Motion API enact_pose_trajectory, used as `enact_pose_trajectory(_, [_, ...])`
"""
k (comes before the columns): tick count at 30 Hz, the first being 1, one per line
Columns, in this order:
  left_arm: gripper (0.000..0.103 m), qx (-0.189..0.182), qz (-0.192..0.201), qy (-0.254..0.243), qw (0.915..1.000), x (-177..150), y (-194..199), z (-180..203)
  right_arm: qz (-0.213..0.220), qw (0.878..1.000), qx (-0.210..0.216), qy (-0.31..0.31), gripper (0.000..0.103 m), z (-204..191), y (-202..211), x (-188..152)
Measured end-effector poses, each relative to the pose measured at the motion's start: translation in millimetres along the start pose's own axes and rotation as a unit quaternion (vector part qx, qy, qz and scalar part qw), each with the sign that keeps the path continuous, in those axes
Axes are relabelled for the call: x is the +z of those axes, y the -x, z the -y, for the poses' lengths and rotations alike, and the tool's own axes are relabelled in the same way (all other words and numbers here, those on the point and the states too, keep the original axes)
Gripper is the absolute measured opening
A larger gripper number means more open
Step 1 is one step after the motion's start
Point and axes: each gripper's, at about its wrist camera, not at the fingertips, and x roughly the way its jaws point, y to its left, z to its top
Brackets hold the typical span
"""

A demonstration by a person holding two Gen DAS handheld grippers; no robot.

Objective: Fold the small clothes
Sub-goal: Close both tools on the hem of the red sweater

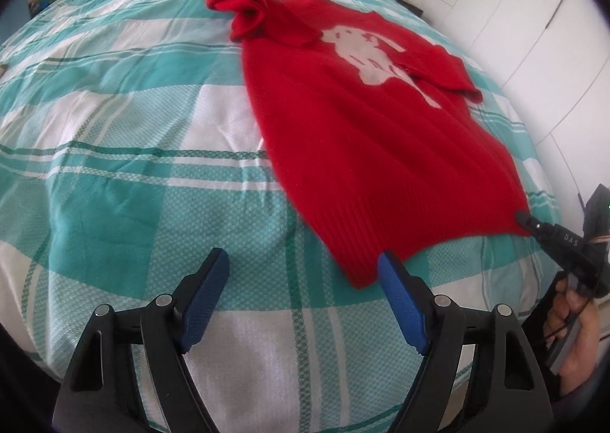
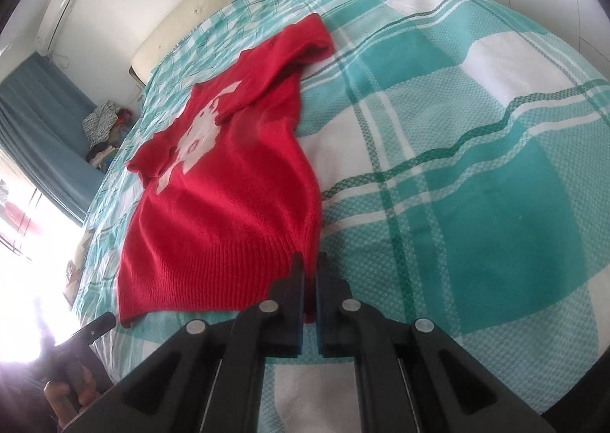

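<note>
I'm pinning the sweater (image 2: 228,204) hem corner with right claw (image 2: 309,261); left claw (image 1: 303,272) gaping beside hem, needing the other corner.

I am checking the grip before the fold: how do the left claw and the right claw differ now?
The left claw is open and holds nothing; the right claw is shut on the red sweater's hem corner. The left claw is beside the other hem corner, over the checked bedcover. Both have black arms and blue pads.
</note>
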Motion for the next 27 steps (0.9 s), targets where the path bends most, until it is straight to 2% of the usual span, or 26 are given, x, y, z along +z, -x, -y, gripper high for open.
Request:
enact_pose_trajectory(4, [0.072,-0.050,0.003,0.027,0.9984,5.3,-7.3,5.2,0.005,1.000,0.012,-0.008,0.004,3.7,-0.4,-0.3])
enact_pose_trajectory(7, [0.070,-0.043,0.001,0.012,0.9990,6.4,-19.5,21.1,0.009,1.000,0.014,-0.008,0.004,3.5,-0.9,0.0])
enact_pose_trajectory(8, [0.064,-0.035,0.003,0.013,0.9993,6.2,-22.0,23.3,0.011,1.000,0.013,-0.007,0.004,3.6,0.5,-0.7])
enact_pose_trajectory(9, [0.046,-0.025,0.004,0.020,0.9995,6.0,-23.4,23.0,0.014,1.000,0.012,-0.005,0.004,3.0,2.1,-1.6])
enact_pose_trajectory(10, [0.035,-0.020,0.003,0.029,0.9994,6.5,-24.2,20.5,0.017,1.000,0.011,-0.002,0.004,2.0,3.9,-2.0])
enact_pose_trajectory(11, [0.012,-0.034,-0.001,0.042,0.9985,7.7,-25.4,15.7,0.019,1.000,0.010,0.000,0.004,1.2,5.6,-2.5])
enact_pose_trajectory(12, [0.007,-0.057,-0.007,0.059,0.9966,8.7,-26.0,8.8,0.020,1.000,0.011,0.002,0.004,-0.2,7.1,-2.5])
enact_pose_trajectory(16, [0.006,-0.059,0.006,0.064,0.9962,12.0,-7.0,-3.2,0.016,1.000,0.016,0.010,0.004,-8.0,17.0,-4.6])
enact_pose_trajectory(20, [0.005,-0.049,0.029,0.028,0.9980,13.7,30.2,-8.9,0.003,0.999,0.036,0.010,0.004,-21.4,35.9,-11.3])
enact_pose_trajectory(24, [0.005,-0.027,0.026,0.007,0.9993,9.3,45.5,-16.7,-0.017,0.998,0.051,0.024,0.004,-37.9,46.9,-20.9])
enact_pose_trajectory(27, [0.005,-0.011,0.009,0.007,0.9999,1.9,34.9,-23.0,-0.036,0.998,0.040,0.044,0.004,-48.1,42.3,-29.9])
